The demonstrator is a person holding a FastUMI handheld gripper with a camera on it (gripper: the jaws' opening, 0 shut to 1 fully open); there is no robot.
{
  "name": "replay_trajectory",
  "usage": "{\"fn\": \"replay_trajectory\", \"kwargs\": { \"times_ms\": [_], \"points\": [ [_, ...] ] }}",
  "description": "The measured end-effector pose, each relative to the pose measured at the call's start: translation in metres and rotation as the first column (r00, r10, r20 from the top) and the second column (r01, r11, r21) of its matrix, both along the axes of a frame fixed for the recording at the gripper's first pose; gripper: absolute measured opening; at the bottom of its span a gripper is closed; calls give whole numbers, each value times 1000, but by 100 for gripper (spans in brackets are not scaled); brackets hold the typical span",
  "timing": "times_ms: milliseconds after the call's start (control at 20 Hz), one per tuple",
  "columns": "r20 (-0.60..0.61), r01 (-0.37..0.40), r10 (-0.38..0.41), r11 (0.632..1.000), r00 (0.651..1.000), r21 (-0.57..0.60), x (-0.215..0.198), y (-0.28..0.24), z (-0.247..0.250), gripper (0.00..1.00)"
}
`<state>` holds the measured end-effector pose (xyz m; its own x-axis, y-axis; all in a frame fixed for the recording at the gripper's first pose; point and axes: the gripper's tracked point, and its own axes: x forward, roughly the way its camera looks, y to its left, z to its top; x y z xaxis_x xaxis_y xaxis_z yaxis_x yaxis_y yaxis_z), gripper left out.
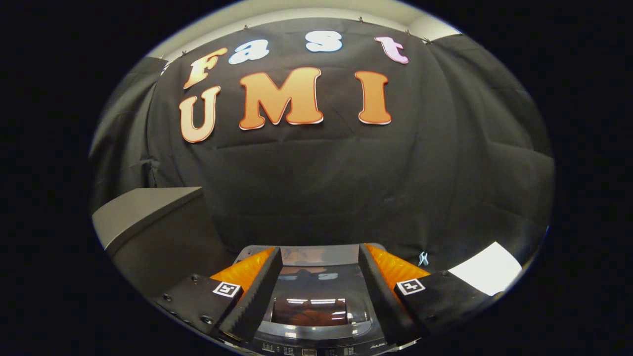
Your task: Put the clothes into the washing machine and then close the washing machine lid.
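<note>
Black cloth draped the far wall of the booth, and below it sat the dark top-loading washing machine with a glossy glass lid, directly under and between the fingers. Its lid lay flat and appeared closed, mirroring the ceiling lights, while a strip of small controls ran along its near edge. No clothes could be made out anywhere; whether they were already inside the drum could not be told through the reflections. The gripper hung just above the lid with its two fingers spread well apart and nothing between them, seemingly held so because the lid needed no further push. Judging by the flat lid, the task looked at or near its end. To the left stood a grey slab-topped cabinet, near the machine. A small pale clip hung on the cloth to the right, with a white sheet beyond it.
</note>
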<state>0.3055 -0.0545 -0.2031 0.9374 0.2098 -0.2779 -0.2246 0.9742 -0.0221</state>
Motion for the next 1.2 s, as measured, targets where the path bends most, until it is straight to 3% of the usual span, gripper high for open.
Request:
{"fn": "replay_trajectory", "kwargs": {
  "times_ms": [250,750,1200],
  "points": [
    [57,-36,34,999,998,39,-31,0,45,99],
    [171,48,-55,998,984,43,-155,-18,142,98],
    [237,108,-115,993,965,43,-254,-25,182,98]
  ]
}}
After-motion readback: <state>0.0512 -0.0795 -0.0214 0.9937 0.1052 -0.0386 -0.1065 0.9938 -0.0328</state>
